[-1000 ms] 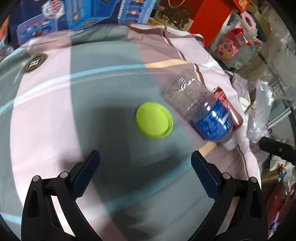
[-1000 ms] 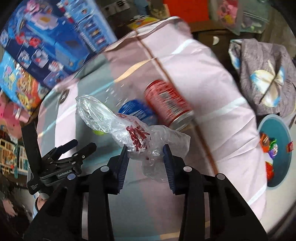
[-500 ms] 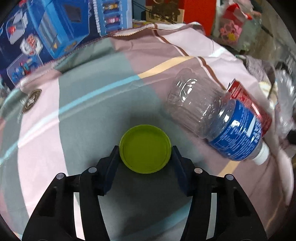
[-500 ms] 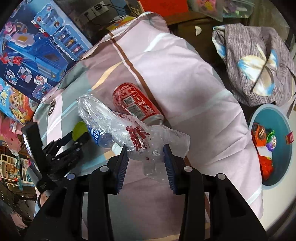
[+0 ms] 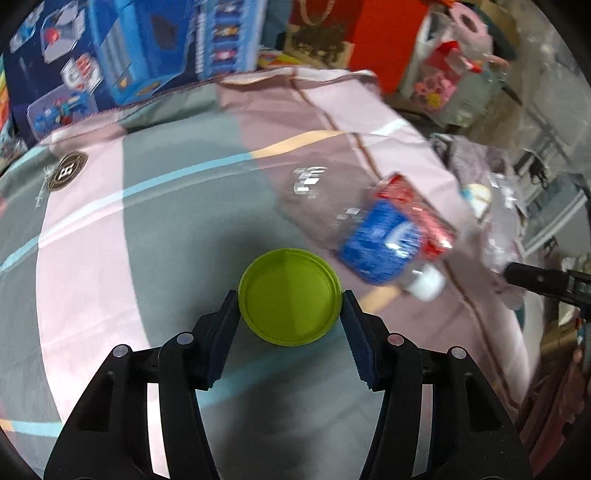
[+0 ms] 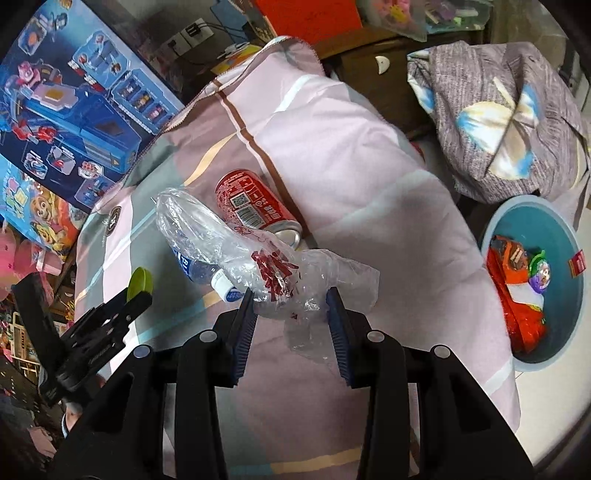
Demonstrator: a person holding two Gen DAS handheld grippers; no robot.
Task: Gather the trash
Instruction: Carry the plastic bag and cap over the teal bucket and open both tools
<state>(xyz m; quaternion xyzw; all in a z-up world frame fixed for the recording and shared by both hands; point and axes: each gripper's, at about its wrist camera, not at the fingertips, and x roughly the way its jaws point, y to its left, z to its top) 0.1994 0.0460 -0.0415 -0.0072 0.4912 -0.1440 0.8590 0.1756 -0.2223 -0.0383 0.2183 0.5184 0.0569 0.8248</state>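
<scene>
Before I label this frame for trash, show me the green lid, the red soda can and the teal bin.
green lid (image 5: 289,296), left wrist view, centre of its face
red soda can (image 6: 251,203), right wrist view, side wall
teal bin (image 6: 570,291), right wrist view, inner wall

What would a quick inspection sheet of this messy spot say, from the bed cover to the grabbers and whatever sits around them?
Surface: patchwork bed cover, pink and grey-green.
Job's things: green lid; plastic bottle and red can lying side by side; teal bin holding wrappers.
Clutter: grey patterned cloth.
Grippers: left gripper shut on the lid; right gripper shut on clear plastic bag.
Cables: plug and cord at a wall socket.
Surroundings: blue toy boxes.
</scene>
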